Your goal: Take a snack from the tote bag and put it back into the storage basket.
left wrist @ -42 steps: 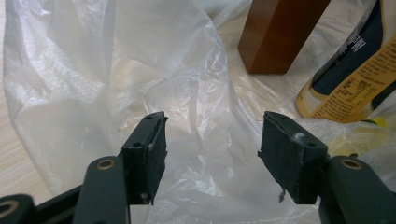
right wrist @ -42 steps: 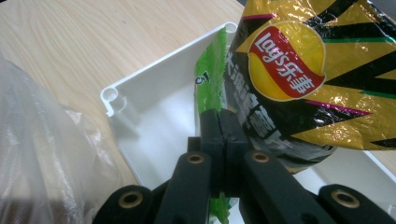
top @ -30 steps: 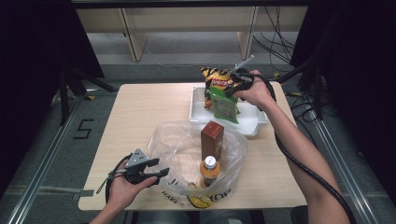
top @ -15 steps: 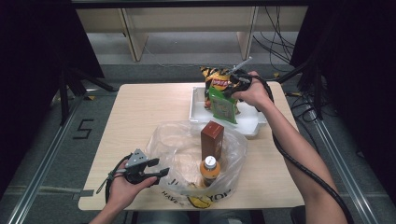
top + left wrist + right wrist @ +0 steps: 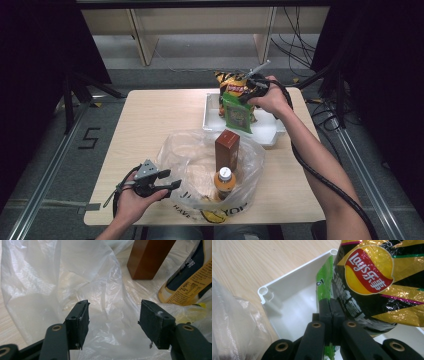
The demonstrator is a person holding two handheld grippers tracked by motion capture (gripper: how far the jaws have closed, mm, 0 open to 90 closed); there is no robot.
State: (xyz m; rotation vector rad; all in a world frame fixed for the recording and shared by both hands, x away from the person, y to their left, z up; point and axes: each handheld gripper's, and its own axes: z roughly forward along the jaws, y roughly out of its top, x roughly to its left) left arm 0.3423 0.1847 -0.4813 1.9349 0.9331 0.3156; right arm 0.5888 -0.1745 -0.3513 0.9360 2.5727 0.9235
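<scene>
We hold the right gripper (image 5: 250,92) over the white tray (image 5: 212,117) at the far right of the table (image 5: 150,120). In the right gripper view its jaws are pressed together on the top edge of the green packet (image 5: 324,282), which hangs from the grip above the tray floor. In the high view the green packet (image 5: 237,114) is raised and tilted, its lower edge over the tray. The Lay's chip bag (image 5: 231,85) stands just behind the packet in the tray, touching it; in the right gripper view the chip bag (image 5: 372,277) lies against the right side of the jaws.

We hold the left gripper (image 5: 167,181) at the near left edge of the clear plastic bag (image 5: 190,150). In the left gripper view its jaws stand wide apart, with loose bag film (image 5: 100,290) lying between them but not pinched.

Inside the bag, the brown box (image 5: 226,147) stands upright, and the orange-capped bottle (image 5: 224,180) stands just in front of it.
</scene>
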